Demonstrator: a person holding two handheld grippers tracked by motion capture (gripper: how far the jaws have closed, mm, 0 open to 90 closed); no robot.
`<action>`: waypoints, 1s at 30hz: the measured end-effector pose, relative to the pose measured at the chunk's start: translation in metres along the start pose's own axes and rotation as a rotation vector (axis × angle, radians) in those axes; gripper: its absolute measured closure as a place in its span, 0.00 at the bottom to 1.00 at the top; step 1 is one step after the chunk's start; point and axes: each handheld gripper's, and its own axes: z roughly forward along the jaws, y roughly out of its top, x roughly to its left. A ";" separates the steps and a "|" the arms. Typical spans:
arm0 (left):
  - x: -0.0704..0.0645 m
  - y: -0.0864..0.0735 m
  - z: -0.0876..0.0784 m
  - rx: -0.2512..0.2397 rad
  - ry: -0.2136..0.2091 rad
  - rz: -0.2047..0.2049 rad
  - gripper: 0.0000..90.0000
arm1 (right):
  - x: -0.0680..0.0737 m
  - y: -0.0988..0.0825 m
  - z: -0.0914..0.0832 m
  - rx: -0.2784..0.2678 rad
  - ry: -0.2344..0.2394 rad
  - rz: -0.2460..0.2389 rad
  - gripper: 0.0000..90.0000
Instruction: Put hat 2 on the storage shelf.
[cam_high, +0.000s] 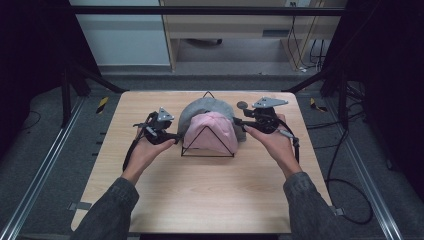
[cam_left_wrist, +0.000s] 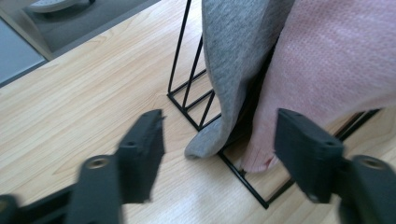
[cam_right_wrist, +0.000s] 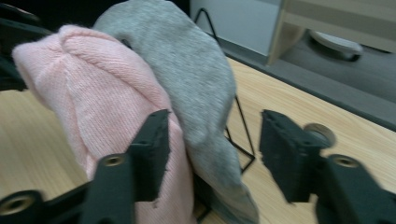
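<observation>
A black wire rack (cam_high: 207, 146) with a triangular end stands at the table's middle. A pink knit cloth (cam_high: 212, 131) hangs over its front part and a grey cloth (cam_high: 201, 109) over the part behind it. My left gripper (cam_high: 176, 135) is held just left of the rack, open, its jaws apart in front of the hems of the grey cloth (cam_left_wrist: 233, 60) and pink cloth (cam_left_wrist: 336, 56). My right gripper (cam_high: 239, 121) sits at the rack's right side, open, with the pink cloth (cam_right_wrist: 98, 88) and grey cloth (cam_right_wrist: 187, 70) ahead of its jaws.
The light wooden table (cam_high: 200, 200) has bare room in front of the rack and to both sides. A small round dark disc (cam_high: 242, 105) lies on the table behind my right gripper. Beyond the far edge are a wooden cabinet (cam_high: 240, 25) and floor cables (cam_high: 345, 165).
</observation>
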 end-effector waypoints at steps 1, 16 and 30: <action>0.000 0.000 -0.002 -0.001 0.004 0.003 0.35 | 0.000 0.000 0.000 0.000 0.000 0.000 0.47; -0.018 -0.016 -0.039 0.031 -0.024 0.040 0.08 | 0.009 -0.017 -0.041 0.028 -0.135 -0.002 0.14; -0.024 -0.075 -0.036 0.178 -0.052 0.017 0.06 | 0.011 -0.072 -0.048 0.118 -0.164 0.041 0.09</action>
